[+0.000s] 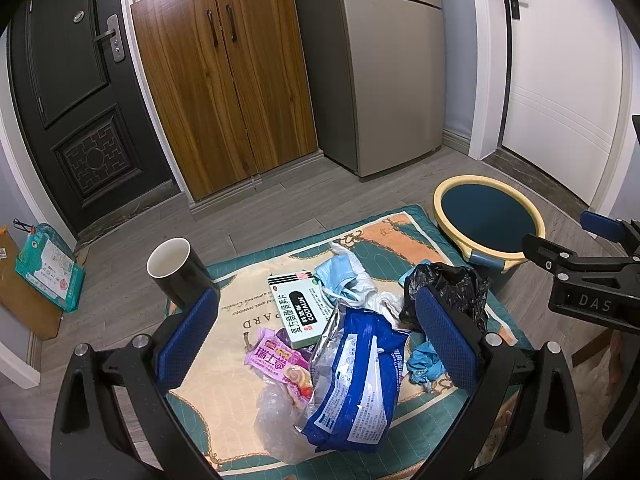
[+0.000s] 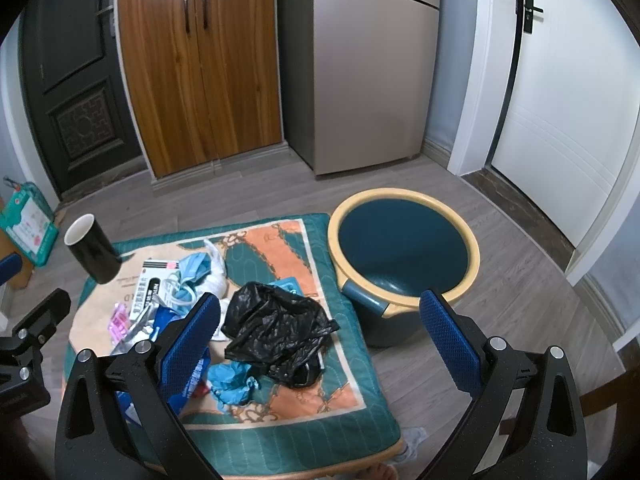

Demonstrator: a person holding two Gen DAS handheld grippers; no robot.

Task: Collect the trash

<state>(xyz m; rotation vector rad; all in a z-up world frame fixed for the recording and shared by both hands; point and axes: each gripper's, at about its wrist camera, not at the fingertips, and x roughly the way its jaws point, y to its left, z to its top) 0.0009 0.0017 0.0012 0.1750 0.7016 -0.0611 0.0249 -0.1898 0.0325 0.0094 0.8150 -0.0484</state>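
Trash lies scattered on a patterned mat (image 1: 404,220) (image 2: 280,432): a blue and silver wipes pack (image 1: 352,380), a green and white medicine box (image 1: 298,308), a pink snack wrapper (image 1: 276,360), a blue face mask (image 1: 336,276), a crumpled black bag (image 2: 276,332) (image 1: 444,288) and a blue glove (image 2: 232,380) (image 1: 426,364). A dark blue bin with a yellow rim (image 2: 404,248) (image 1: 488,220) stands empty on the floor right of the mat. My left gripper (image 1: 320,344) hovers open above the wipes pack. Open too, my right gripper (image 2: 320,344) hangs over the black bag and the bin's near edge.
A black mug (image 1: 176,272) (image 2: 92,248) stands at the mat's far left corner. Behind are a wooden cabinet (image 1: 224,80), a fridge (image 1: 384,64), a dark door (image 1: 68,92) and a white door (image 1: 560,80). A teal package (image 1: 50,266) sits on a cardboard box at the left.
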